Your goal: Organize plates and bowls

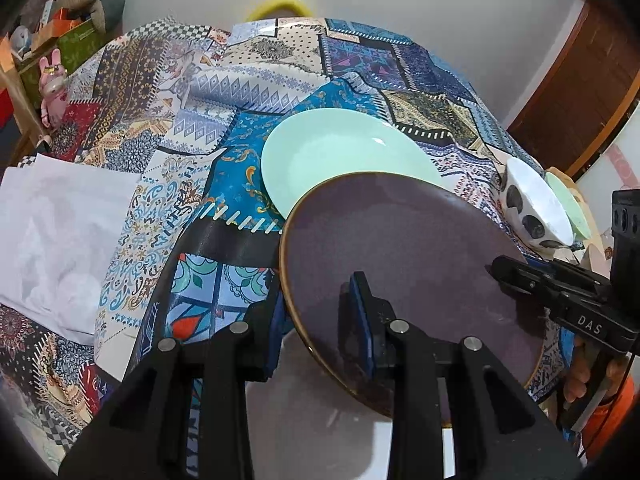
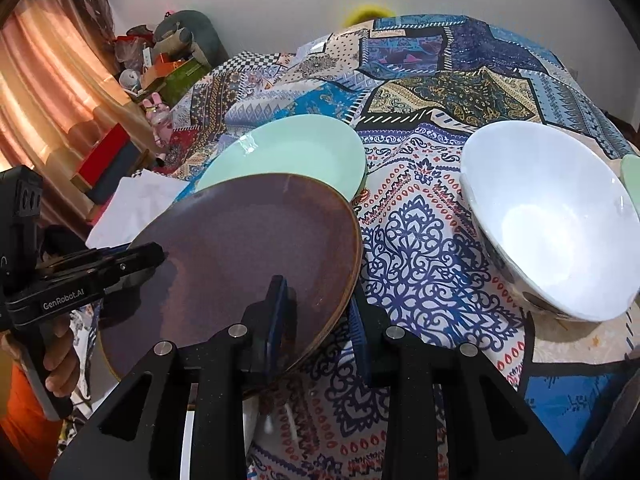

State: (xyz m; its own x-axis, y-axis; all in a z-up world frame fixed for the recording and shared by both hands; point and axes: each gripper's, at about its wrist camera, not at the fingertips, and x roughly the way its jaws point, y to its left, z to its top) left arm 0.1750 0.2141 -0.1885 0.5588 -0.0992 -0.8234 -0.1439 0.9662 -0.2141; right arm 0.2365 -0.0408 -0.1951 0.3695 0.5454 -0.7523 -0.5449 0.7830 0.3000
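Observation:
A dark purple plate [image 1: 400, 248] [image 2: 240, 248] with a brown rim hangs tilted above the patterned tablecloth [image 1: 248, 92] [image 2: 420, 240], and its far edge overlaps a mint green plate [image 1: 332, 156] [image 2: 296, 148] lying flat. My left gripper [image 1: 320, 316] [image 2: 160, 256] is shut on the purple plate's left rim. On the opposite rim my right gripper [image 2: 320, 320] [image 1: 496, 270] is shut too. A white bowl [image 1: 532, 208] [image 2: 548, 220] with dark spots outside stands to the right, with a pale green dish [image 1: 568, 204] [image 2: 632, 176] just beyond it.
White paper [image 1: 60, 232] [image 2: 136, 204] lies on the table's left side. A cluttered shelf with a pink rabbit toy [image 1: 54, 80] [image 2: 156, 116] stands further left. A brown door [image 1: 580, 92] is at the right. A person's hand [image 2: 60, 360] holds the left gripper's handle.

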